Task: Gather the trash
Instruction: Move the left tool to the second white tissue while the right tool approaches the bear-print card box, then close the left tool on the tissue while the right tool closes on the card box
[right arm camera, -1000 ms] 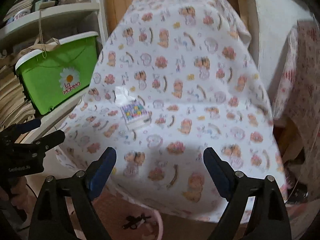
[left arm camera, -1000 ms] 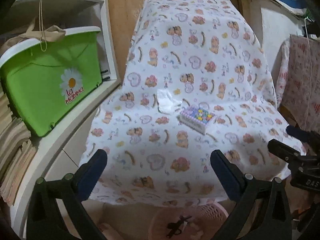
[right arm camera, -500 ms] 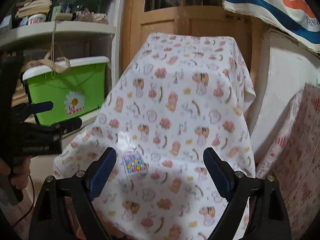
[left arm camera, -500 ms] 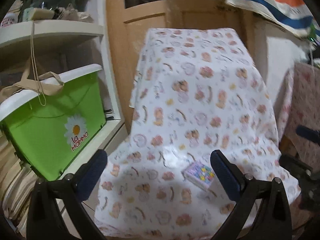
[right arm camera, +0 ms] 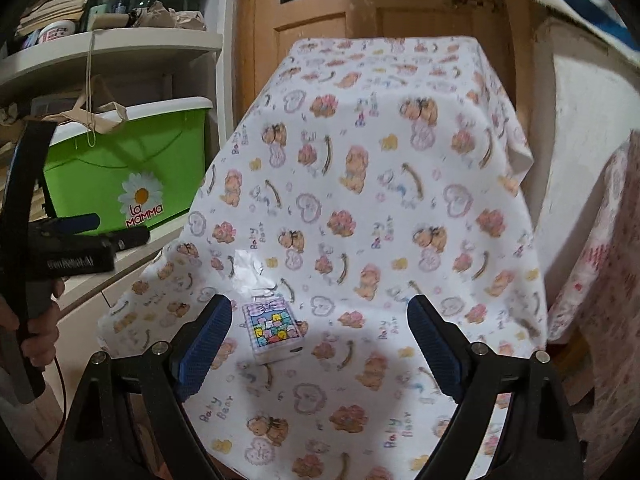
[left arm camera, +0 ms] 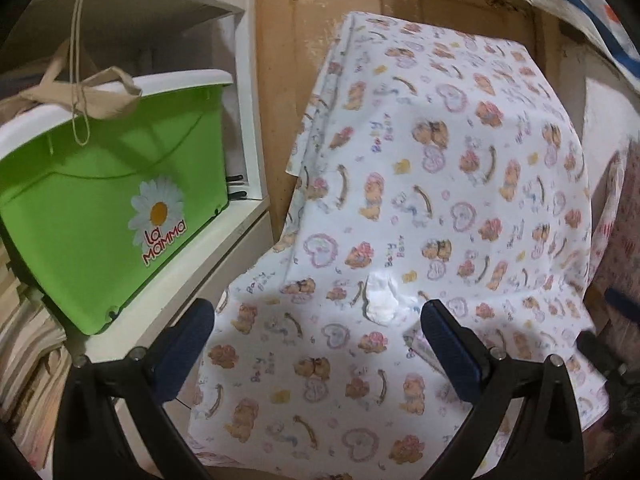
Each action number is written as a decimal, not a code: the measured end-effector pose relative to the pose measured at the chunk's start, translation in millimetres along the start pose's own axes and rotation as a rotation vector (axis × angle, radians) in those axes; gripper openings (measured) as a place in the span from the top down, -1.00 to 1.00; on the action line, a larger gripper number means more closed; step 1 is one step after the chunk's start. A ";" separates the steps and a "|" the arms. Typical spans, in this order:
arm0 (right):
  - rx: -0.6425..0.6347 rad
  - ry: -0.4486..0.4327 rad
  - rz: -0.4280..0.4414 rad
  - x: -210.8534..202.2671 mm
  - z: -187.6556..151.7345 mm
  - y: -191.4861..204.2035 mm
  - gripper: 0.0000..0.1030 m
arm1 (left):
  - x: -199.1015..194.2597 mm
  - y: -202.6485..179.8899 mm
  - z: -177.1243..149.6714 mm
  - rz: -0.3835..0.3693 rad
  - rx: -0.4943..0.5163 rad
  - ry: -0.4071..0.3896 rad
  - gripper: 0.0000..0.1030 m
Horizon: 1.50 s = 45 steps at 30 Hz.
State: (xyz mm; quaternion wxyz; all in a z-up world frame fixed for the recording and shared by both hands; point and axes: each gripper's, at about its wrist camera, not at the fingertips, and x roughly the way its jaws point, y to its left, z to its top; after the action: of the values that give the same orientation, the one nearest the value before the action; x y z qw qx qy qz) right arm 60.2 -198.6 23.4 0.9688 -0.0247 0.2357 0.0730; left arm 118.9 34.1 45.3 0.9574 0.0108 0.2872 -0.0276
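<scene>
A crumpled white tissue [left arm camera: 381, 300] lies on the table's bear-print cloth [left arm camera: 440, 160], just ahead of my open, empty left gripper [left arm camera: 316, 332]. In the right wrist view the tissue [right arm camera: 250, 272] lies behind a small colourful tissue pack [right arm camera: 274, 330]. My right gripper [right arm camera: 320, 332] is open and empty, and the pack sits just inside its left finger [right arm camera: 206, 336]. The left gripper [right arm camera: 80, 236] shows at the left edge of the right wrist view, level with the table's left side.
A green "La Mamma" bin [left arm camera: 104, 200] stands on a white shelf [left arm camera: 168, 308] left of the table, with a beige bag strap over its rim. A wooden door [left arm camera: 360, 12] is behind the table. Another patterned cloth [right arm camera: 600, 280] hangs at right.
Both grippers have moved in closer to the table top and pitched up. The tissue now sits between the left fingers' line and the pack by the right gripper's left finger. Both stay open.
</scene>
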 end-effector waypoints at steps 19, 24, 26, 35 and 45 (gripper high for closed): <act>0.017 0.060 0.055 59.9 31.7 28.3 -0.81 | 38.5 22.8 24.7 0.029 -0.072 0.063 -1.00; 0.005 0.147 0.034 97.8 17.5 33.0 -0.81 | 44.3 24.8 28.1 0.057 -0.083 0.066 -1.00; 0.008 0.180 0.036 109.9 10.2 31.8 -0.81 | 47.0 24.8 28.4 0.062 -0.078 0.076 -1.00; -0.052 0.275 0.076 142.4 -14.8 36.5 -0.81 | 58.2 18.7 25.7 0.127 -0.066 0.127 -1.00; -0.049 0.352 0.130 161.8 -25.2 41.6 -0.10 | 90.5 32.9 26.6 -0.216 -0.279 0.248 -0.98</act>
State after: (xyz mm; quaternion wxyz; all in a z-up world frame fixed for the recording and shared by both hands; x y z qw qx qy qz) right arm 184.5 -138.6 -74.0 0.9049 -0.0455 0.4008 0.1359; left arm 210.9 61.8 17.8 0.8984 -0.1494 0.4034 -0.0886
